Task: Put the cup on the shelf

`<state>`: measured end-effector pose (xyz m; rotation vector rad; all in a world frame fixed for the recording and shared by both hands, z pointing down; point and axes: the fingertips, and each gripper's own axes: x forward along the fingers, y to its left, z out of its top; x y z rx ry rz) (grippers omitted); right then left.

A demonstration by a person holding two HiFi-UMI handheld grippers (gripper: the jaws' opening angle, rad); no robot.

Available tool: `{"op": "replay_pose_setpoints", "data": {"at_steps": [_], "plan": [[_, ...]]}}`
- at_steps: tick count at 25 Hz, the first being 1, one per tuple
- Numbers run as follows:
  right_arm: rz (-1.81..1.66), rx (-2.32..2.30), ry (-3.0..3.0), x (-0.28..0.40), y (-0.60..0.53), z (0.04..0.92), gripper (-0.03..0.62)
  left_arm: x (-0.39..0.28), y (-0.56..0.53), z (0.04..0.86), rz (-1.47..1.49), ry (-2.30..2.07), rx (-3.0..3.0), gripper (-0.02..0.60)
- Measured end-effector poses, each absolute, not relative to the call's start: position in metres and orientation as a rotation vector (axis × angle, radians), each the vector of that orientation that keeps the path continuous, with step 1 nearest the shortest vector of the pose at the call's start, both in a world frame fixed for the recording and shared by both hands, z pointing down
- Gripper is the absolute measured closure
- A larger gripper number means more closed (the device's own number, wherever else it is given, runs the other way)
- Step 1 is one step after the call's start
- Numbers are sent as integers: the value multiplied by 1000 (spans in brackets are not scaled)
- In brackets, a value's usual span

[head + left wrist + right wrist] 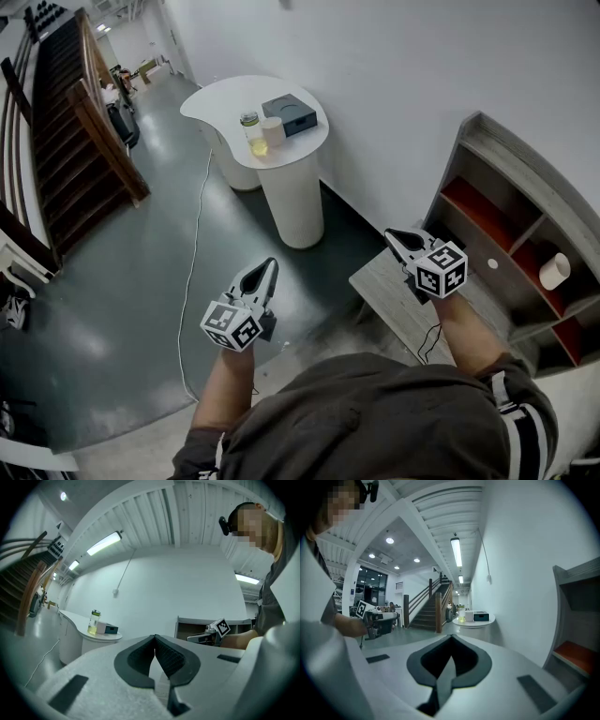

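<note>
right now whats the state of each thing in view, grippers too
left gripper: shut, empty
right gripper: shut, empty
cup: upright on the white table, not held
jar: upright, lid on, part full of yellow liquid
dark box: lying flat on the table
shelf: open front, one white cylinder in a compartment

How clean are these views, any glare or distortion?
Head view: sharp, evenly lit, soft glare on the floor. Left gripper view: strong fisheye with dark corners, bright ceiling lamp. Right gripper view: same fisheye, bending the shelf; distant table small.
</note>
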<state>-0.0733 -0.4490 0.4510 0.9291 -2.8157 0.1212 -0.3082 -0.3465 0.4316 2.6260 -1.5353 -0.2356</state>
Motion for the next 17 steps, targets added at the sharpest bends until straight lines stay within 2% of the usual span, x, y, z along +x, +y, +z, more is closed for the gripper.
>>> {"op": "replay_pose_setpoints", "data": {"at_steps": [17], "plan": [[104,920,-2810,-75,-443,450,605,-305,-343,431,-243,-1524,2633,581]]}}
